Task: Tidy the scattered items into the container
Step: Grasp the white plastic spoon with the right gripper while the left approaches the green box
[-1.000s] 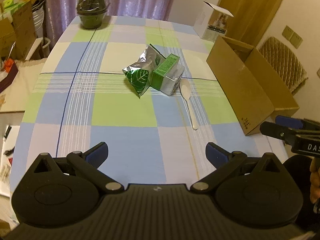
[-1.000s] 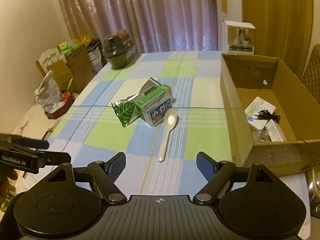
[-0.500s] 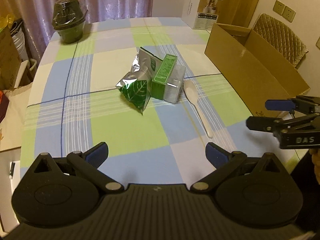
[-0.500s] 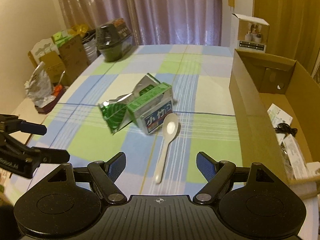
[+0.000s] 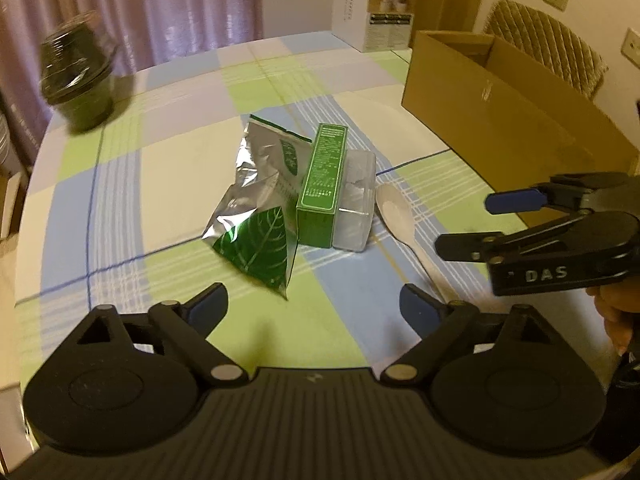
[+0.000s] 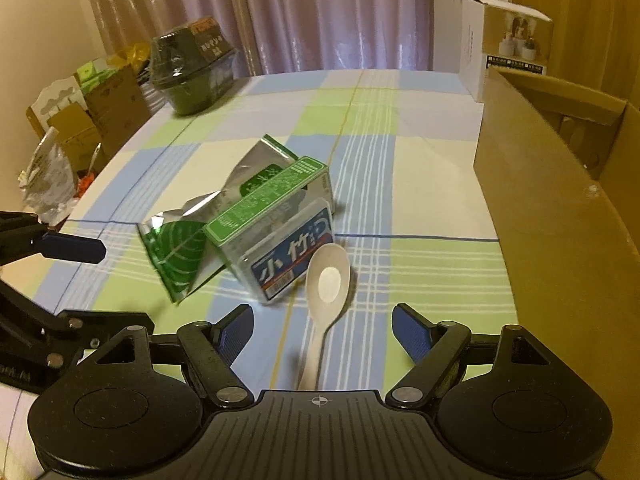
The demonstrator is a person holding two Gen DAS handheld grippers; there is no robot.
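Note:
A silver pouch with a green leaf print [image 5: 256,240] [image 6: 180,252] leans against a green-topped box with a blue label [image 5: 324,184] [image 6: 288,256] on the checked tablecloth. A white spoon [image 5: 394,212] [image 6: 328,276] lies just right of them. My left gripper [image 5: 314,300] hovers just short of the pouch's near corner; its jaws are closing with nothing between them. My right gripper [image 6: 322,320] [image 5: 466,222] stands open over the spoon's handle, without touching it. The open cardboard box [image 5: 500,120] [image 6: 540,200] stands at the right.
A dark green lidded bowl [image 5: 76,80] [image 6: 188,68] sits at the table's far left. A white carton [image 5: 372,12] [image 6: 500,40] stands behind the cardboard box. A padded chair [image 5: 548,40] is beyond it. Boxes and bags [image 6: 100,108] crowd the floor to the left.
Both grippers have come forward and down toward the pile, so pouch, box and spoon look larger. The left view has rolled, and the left jaws have narrowed a little.

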